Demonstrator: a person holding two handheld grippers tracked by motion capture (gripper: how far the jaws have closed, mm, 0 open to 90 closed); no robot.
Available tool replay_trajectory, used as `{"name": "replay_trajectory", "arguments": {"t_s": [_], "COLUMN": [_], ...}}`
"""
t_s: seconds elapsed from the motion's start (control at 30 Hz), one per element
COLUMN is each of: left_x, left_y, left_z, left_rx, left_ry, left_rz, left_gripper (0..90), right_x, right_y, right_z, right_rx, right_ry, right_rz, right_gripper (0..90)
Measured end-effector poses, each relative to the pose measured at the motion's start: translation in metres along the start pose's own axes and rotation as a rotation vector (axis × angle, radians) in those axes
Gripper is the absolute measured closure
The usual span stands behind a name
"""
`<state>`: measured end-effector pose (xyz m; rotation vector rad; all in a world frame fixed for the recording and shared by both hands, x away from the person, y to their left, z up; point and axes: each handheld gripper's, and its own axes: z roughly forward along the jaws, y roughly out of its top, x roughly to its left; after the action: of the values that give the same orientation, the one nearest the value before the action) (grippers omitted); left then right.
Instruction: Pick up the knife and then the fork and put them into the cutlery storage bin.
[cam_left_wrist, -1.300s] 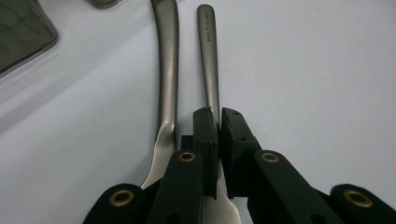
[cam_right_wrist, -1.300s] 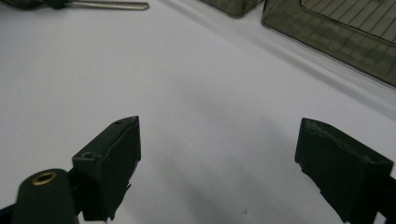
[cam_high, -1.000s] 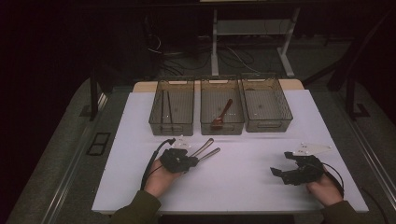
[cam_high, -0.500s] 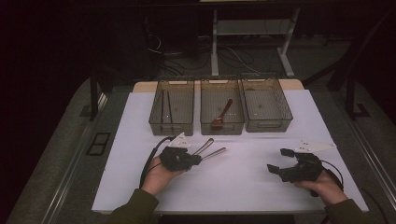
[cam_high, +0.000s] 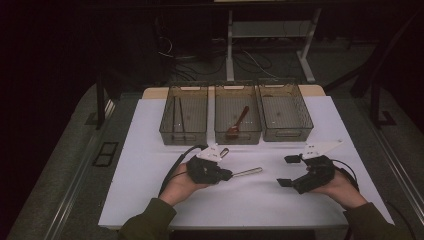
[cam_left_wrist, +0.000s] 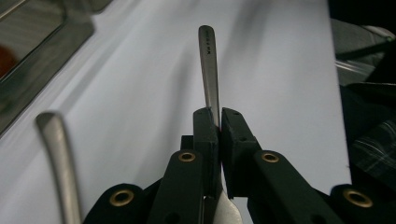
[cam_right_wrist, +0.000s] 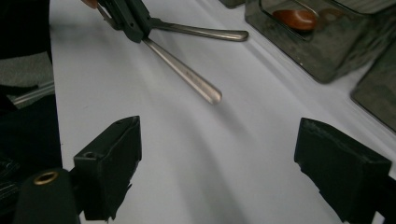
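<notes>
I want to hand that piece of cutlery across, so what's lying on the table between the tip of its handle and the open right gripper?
Nothing: in the high view, bare white table separates the metal utensil, clamped in the left gripper, from the right gripper.

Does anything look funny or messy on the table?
Not much. The left gripper pinches a metal utensil by its handle, and a second metal utensil lies loose on the white table instead of in a bin. The right gripper is open and holds nothing. Nothing is spilled or broken.
</notes>
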<state>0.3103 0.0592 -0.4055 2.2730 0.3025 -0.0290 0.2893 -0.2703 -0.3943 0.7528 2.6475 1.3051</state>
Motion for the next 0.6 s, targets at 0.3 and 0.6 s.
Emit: {"name": "replay_trajectory", "arguments": {"t_s": [0.3,0.6], "left_x": [-0.001,-0.007], "left_y": [0.022,0.035], "left_z": [0.015,0.026], "left_rx": [0.028,0.05], "left_ry": [-0.079,-0.143], "left_rz": [0.098,0.194], "left_gripper": [84.5,84.5], "right_x": [0.003,0.004], "right_y": [0.022,0.032], "right_z": [0.021,0.048], "right_rx": [0.073,0.179], "right_ry": [0.126,0.23], "right_rz": [-0.083,-0.178], "right_gripper": [21.5,40.6]}}
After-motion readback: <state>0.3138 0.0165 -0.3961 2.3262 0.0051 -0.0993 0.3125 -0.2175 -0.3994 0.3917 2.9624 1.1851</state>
